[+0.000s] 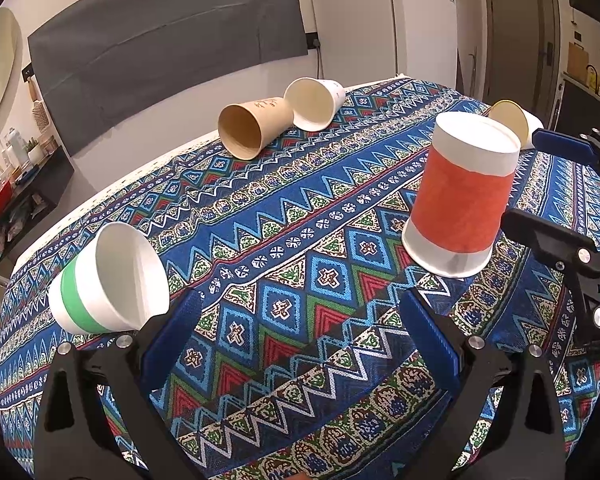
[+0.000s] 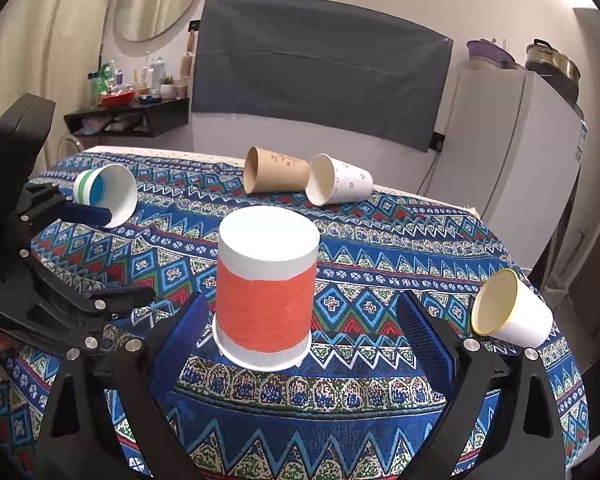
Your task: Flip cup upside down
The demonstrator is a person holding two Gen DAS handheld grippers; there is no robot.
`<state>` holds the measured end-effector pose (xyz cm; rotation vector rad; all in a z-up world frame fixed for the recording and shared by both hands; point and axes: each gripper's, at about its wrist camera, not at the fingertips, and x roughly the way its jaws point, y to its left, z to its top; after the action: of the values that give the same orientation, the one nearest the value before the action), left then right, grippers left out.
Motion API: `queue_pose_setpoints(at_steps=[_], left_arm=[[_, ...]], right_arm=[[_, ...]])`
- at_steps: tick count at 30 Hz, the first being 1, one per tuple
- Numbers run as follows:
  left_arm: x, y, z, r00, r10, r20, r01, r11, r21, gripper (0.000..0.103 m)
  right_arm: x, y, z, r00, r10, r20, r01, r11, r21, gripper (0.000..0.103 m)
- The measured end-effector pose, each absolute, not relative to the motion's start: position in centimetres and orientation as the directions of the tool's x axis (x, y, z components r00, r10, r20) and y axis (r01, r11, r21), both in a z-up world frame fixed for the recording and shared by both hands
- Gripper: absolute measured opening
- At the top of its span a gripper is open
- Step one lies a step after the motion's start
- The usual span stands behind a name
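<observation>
A red-banded white paper cup [image 2: 265, 292] stands upside down, rim on the patterned tablecloth; it also shows in the left wrist view [image 1: 462, 196]. My right gripper [image 2: 302, 332] is open, its blue pads on either side of the cup without touching it. My left gripper [image 1: 300, 324] is open and empty over the cloth, left of the red cup. A green-striped cup [image 1: 108, 280] lies on its side just beyond the left finger. A brown cup [image 1: 254, 126], a white cup [image 1: 314, 102] and a yellow-rimmed cup [image 2: 508, 310] also lie on their sides.
The table [image 1: 284, 216] is covered with a blue patterned cloth and ends at a wall behind. A fridge [image 2: 512, 160] stands at the back right, a cluttered shelf [image 2: 128, 116] at the back left. The right gripper shows at the right edge of the left wrist view [image 1: 540, 176].
</observation>
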<state>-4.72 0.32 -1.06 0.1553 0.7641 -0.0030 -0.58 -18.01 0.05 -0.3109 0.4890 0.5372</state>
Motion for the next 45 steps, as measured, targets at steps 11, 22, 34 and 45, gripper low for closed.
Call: queue_pose_setpoints(at_steps=[11,22,34,45], left_arm=[[-4.67,0.3,-1.11,0.722,0.053,-0.69,0.06,0.988,0.139,0.097],[-4.74,0.23,-1.11,0.723,0.056,-0.688,0.058,0.988,0.142,0.097],[-4.79,0.24,-1.0,0.722,0.063,-0.689,0.055,0.987,0.148,0.097],[-5.01,-0.15,-0.84,0.729,0.065,-0.681,0.058,0.986,0.157,0.097]], right_arm=[[-0.72,-17.99,0.05,0.758,0.404,-0.513,-0.548,0.82,-0.163,0.091],[-0.63,-17.97,-0.01,0.755,0.408,-0.514,-0.552,0.819,-0.16,0.091],[-0.59,-17.78,-0.16,0.736,0.42,-0.532,-0.573,0.804,-0.158,0.091],[-0.29,-17.94,-0.18,0.731,0.419,-0.539,-0.57,0.809,-0.144,0.091]])
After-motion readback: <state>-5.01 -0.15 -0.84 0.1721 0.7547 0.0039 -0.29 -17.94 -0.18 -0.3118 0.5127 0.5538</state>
